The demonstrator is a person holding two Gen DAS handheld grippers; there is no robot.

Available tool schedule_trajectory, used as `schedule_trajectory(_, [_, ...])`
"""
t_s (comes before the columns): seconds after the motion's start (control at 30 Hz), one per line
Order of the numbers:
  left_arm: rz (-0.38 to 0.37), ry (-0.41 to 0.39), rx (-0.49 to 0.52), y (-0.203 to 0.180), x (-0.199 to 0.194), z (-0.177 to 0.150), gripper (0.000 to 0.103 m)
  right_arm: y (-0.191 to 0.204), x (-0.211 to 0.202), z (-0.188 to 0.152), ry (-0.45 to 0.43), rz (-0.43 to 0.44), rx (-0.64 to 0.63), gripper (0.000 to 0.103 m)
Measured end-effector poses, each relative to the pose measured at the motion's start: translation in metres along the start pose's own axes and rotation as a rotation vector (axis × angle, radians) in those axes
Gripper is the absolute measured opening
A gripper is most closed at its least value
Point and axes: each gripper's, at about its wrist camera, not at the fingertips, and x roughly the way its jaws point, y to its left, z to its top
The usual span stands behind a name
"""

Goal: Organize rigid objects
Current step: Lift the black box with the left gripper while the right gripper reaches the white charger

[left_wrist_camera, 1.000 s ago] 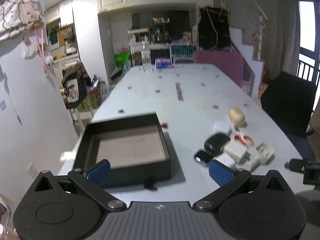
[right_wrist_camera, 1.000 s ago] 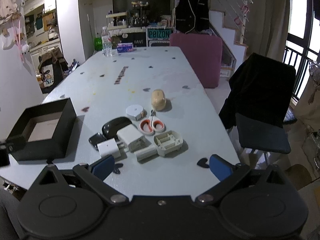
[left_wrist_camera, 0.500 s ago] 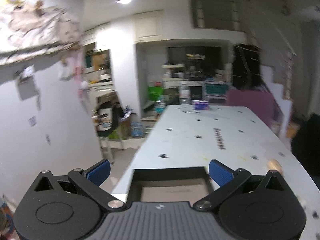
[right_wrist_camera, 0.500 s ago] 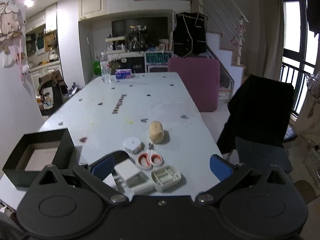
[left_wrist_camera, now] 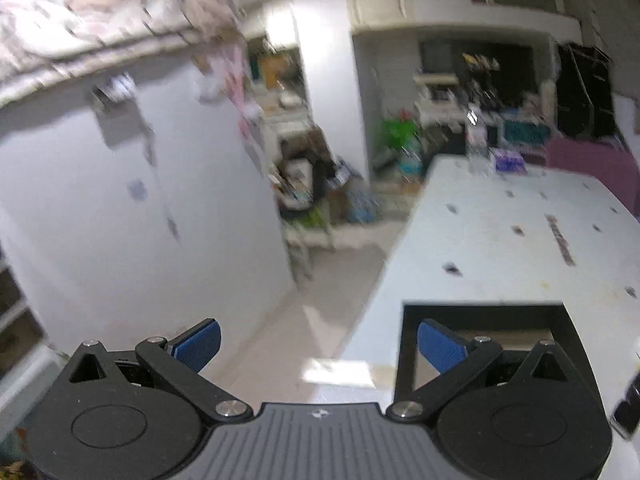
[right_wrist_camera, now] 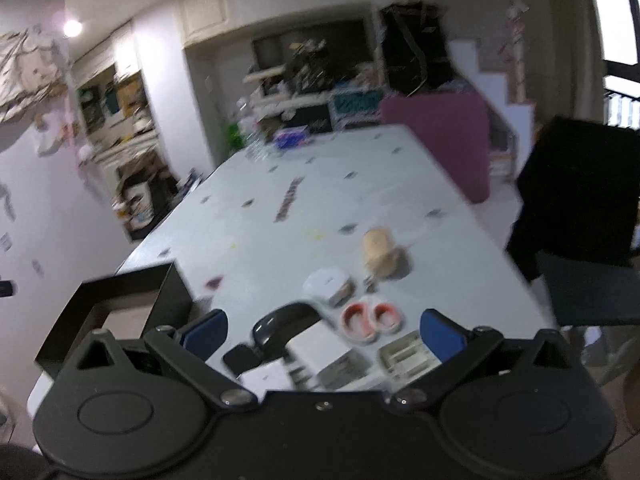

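Note:
A black open box [left_wrist_camera: 484, 320] sits at the near left corner of the white table [left_wrist_camera: 520, 248]; it also shows in the right wrist view [right_wrist_camera: 120, 296]. My left gripper [left_wrist_camera: 318, 346] is open and empty, over the table's left edge beside the box. My right gripper [right_wrist_camera: 322, 332] is open and empty above a cluster of small items: a black mouse [right_wrist_camera: 286, 320], red-handled scissors [right_wrist_camera: 370, 316], a white round case [right_wrist_camera: 326, 284], a tan oval object [right_wrist_camera: 378, 250], white chargers [right_wrist_camera: 332, 360] and a white battery holder [right_wrist_camera: 404, 356].
A purple chair [right_wrist_camera: 444, 136] stands at the table's far right and a black chair [right_wrist_camera: 584, 216] at the right side. A white wall [left_wrist_camera: 120, 220] and bare floor [left_wrist_camera: 300, 332] lie left of the table. A bottle and a purple box [left_wrist_camera: 508, 160] sit at the far end.
Both views are motion-blurred. My left gripper has swung left, past the table's edge, with the box now at right. My right gripper has moved forward and tilted over the item cluster.

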Motion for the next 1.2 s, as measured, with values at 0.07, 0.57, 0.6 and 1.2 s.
schedule_trajectory(0.07, [-0.049, 0.063, -0.002, 0.003, 0.015, -0.004, 0.093, 0.004, 0.008, -0.004, 0.026, 0.007, -0.008, 0.101])
schedule_trajectory(0.57, [-0.161, 0.298, 0.019, -0.02, 0.07, -0.043, 0.012, 0.023, 0.037, -0.024, 0.136, 0.098, -0.139, 0.082])
schedule_trajectory(0.6, [-0.169, 0.302, 0.022, -0.023, 0.073, -0.043, 0.006, 0.024, 0.038, -0.025, 0.141, 0.1, -0.144, 0.082])
schedule_trajectory(1.2, [-0.173, 0.253, -0.01, -0.026, 0.075, -0.052, 0.006, 0.067, 0.085, -0.028, 0.279, 0.056, -0.432, 0.071])
